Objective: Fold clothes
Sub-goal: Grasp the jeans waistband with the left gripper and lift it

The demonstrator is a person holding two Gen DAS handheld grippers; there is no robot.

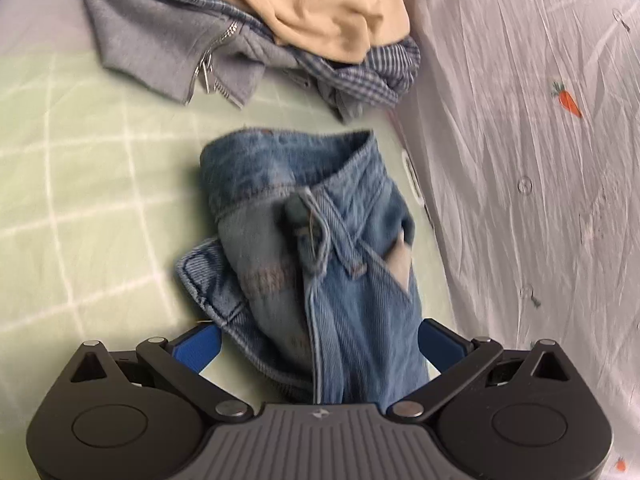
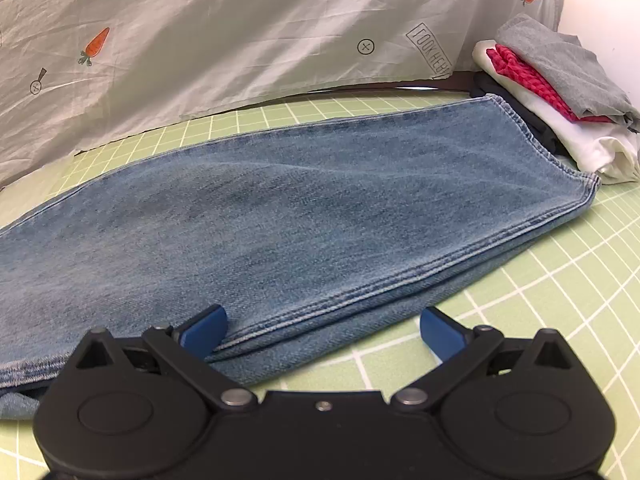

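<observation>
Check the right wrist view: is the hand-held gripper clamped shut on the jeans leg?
No, the right hand-held gripper stands wide open, its blue fingers spread apart over the side seam of the jeans.

We are holding our left gripper (image 1: 318, 344) low with its blue fingers (image 1: 200, 346) spread wide, and our right gripper (image 2: 322, 334) likewise low, level, its fingers (image 2: 440, 334) parted.
</observation>
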